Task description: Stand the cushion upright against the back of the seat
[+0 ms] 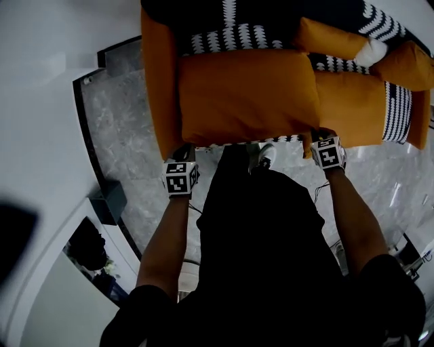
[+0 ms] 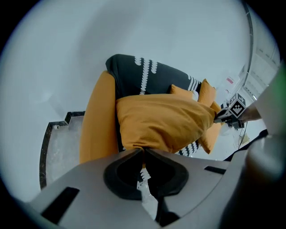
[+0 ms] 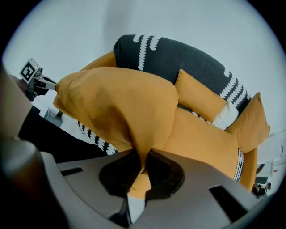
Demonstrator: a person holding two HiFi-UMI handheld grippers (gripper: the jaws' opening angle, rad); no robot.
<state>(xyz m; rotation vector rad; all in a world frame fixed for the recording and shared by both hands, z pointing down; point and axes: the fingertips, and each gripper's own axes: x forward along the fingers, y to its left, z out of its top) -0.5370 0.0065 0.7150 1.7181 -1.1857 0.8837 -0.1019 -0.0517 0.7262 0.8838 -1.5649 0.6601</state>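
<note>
The task is at an early stage, by my reading: the large orange cushion (image 1: 247, 95) is gripped and raised off the sofa (image 1: 157, 88), but it is not yet standing against the backrest (image 1: 196, 17). In the head view it lies broad and nearly flat over the left part of the seat. Its far edge reaches towards the black, white-patterned backrest, and its near edge hangs at the seat's front, where the person holds it at both corners. What seems left is to swing that near edge up and over so the cushion tips onto its far edge, lean it on the backrest and then let go. The left claw (image 2: 143, 154) is nearly pressed together, pinching a thin fold of the orange cover at the near left corner, with the cushion's bulk swelling out just beyond the tips. The right claw (image 3: 144, 167) is likewise clamped almost closed on a bunched fold of cover at the near right corner, and a tongue of fabric shows through between its pads. Neither claw touches anything else. Two smaller orange cushions (image 1: 332, 37) lean against the backrest further right, apart from the held one, above the grey marbled floor (image 1: 129, 129).
</note>
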